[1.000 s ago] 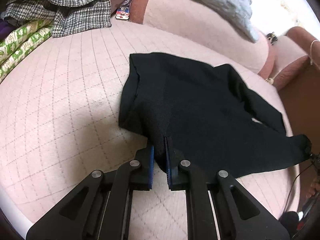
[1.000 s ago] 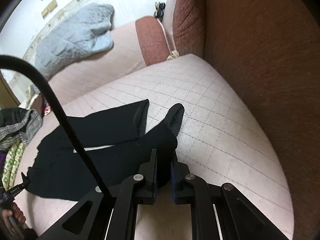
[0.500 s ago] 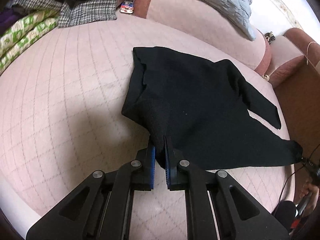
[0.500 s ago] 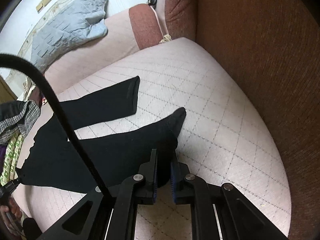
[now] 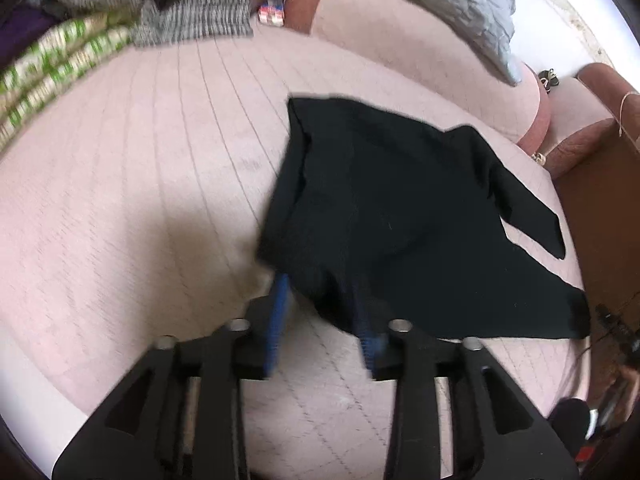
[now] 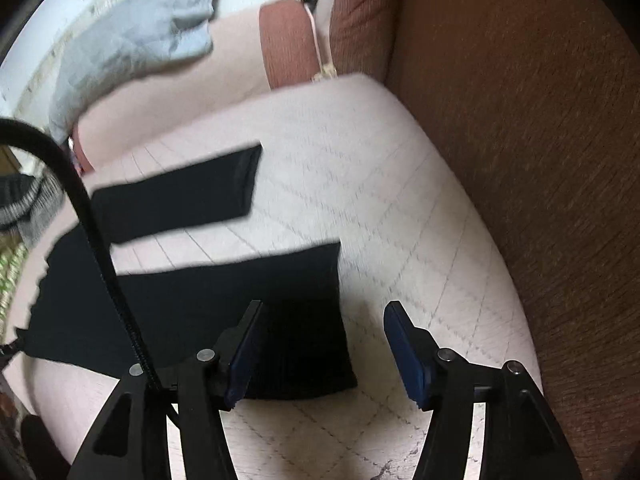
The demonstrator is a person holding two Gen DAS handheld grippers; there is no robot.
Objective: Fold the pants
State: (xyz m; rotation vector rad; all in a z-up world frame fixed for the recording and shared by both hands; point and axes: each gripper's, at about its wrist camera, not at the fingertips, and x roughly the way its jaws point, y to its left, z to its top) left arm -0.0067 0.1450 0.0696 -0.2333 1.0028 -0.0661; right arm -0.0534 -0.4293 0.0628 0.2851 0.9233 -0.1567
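Nearest to me, the left tongs (image 5: 322, 322) are standing spread apart, their blue pads on either side of the waist corner of the pants (image 5: 400, 216), which is drooping between them; the blur is keeping me from telling whether a pad is touching the cloth. The right tongs (image 6: 326, 354) are likewise gaping wide, with the hem of the nearer leg lying flat between the fingers, closer to the left pad.

There is one pair of pants (image 6: 224, 300), plain black, lying spread on the pink quilted sofa seat (image 5: 140, 200). Its two legs are splaying apart in a V, the farther one angling off toward the backrest, each ending in a straight-cut cuff. The waist end is looking rumpled and folded over along one edge.

Farther back, a heap of clothes is sitting at the seat's far left: one grey checked garment (image 5: 192, 24) and one green-and-white patterned fabric (image 5: 52, 64). One pale grey quilted blanket (image 5: 452, 4) is draping over the backrest. A brown armrest (image 6: 520, 120) is rising beside the leg ends.
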